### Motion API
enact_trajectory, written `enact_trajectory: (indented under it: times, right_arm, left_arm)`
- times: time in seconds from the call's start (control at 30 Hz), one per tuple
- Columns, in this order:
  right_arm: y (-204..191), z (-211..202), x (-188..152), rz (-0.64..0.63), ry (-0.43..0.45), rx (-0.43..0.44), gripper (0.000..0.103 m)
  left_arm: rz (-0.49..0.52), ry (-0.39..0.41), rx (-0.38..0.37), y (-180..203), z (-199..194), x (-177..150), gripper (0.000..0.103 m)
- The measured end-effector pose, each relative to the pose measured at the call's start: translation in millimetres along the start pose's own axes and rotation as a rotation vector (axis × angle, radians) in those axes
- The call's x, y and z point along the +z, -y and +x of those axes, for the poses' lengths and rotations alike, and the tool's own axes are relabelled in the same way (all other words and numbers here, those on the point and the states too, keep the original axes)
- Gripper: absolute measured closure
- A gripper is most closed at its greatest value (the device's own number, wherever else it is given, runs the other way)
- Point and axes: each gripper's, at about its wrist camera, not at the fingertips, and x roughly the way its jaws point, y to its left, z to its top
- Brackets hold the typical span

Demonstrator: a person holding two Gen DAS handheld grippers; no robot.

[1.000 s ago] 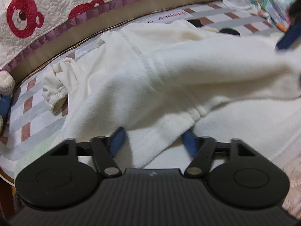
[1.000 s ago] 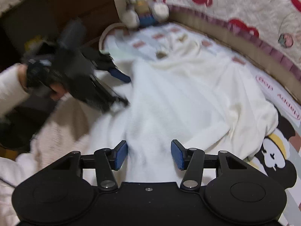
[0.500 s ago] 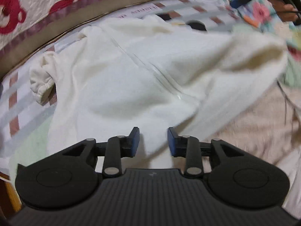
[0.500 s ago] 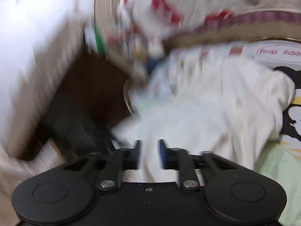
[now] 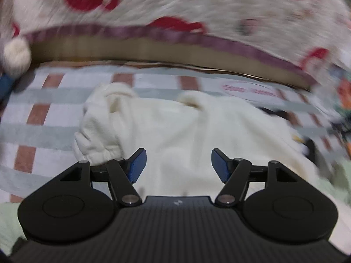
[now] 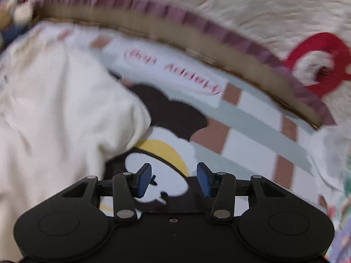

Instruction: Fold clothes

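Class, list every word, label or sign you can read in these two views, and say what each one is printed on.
"Happy": pink lettering, upside down, in the white oval label on the checked mat; the second word is too blurred to read.
The same label in the left wrist view: unreadable.
No other text visible.

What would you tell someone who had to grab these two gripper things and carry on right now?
Left gripper: open, holding nothing, over the cream garment.
Right gripper: open, holding nothing, over the printed bed sheet, beside the garment's edge.
The garment lies loosely on the sheet, a gathered cuff on the left side.
Done: some cloth looks folded over, hard to tell through blur.
Left: finish and neaten the fold.
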Motion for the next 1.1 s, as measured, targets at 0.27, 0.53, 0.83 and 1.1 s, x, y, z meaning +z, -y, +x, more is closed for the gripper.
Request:
enact_trajectory:
  times: [0.27,0.53,0.83,1.1]
  right_arm:
    - [28.4,111.5,-9.0,0.014,0.02,-0.024,0.055]
    - [29.9,160.3,10.8,0.079,0.107,-0.083,0.04]
    - [-9.3,155.8,6.5,-0.023,0.205,-0.045,0.094]
    - [-55.0,65.0,42.4,-0.181,0.463,-0.347,0.097]
  left_arm:
    - [-0.005,-0.058,0.179,-39.2,110.8,30.5,0.038]
    - [-0.209,-0.007,0.278,-80.7,140.9,37.2,0.048]
    - [-0.157,0.007,0.207,-77.5,159.4,23.1,0.039]
    - [0.019,0.215,0.346,-46.0,105.6,60.8,0.085]
